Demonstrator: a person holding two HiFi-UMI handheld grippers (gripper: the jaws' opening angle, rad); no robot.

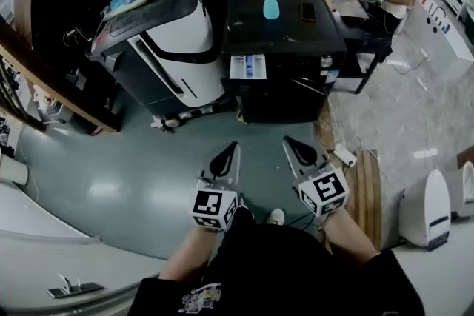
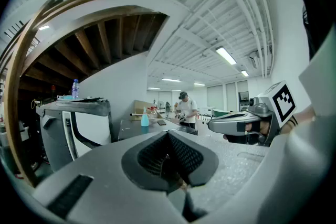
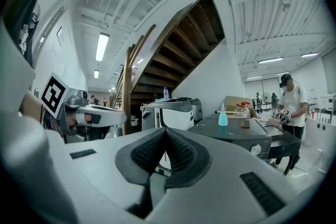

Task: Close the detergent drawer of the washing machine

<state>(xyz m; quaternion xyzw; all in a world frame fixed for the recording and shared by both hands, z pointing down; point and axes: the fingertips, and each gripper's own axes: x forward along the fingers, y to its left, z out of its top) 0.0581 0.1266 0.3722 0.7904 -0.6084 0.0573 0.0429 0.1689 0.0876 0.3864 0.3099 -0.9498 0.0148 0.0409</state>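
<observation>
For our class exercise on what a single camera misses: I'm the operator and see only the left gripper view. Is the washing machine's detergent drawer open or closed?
Observer: Open. In the head view the detergent drawer stands pulled out of the front of the washing machine, at its upper left.
Operator: Is either gripper touching it?
Observer: No. The head view shows the left gripper and the right gripper both short of the machine, with bare floor between.
Operator: Is the right gripper carrying anything?
Observer: No. The right gripper view shows its jaws together with nothing between them.
</observation>
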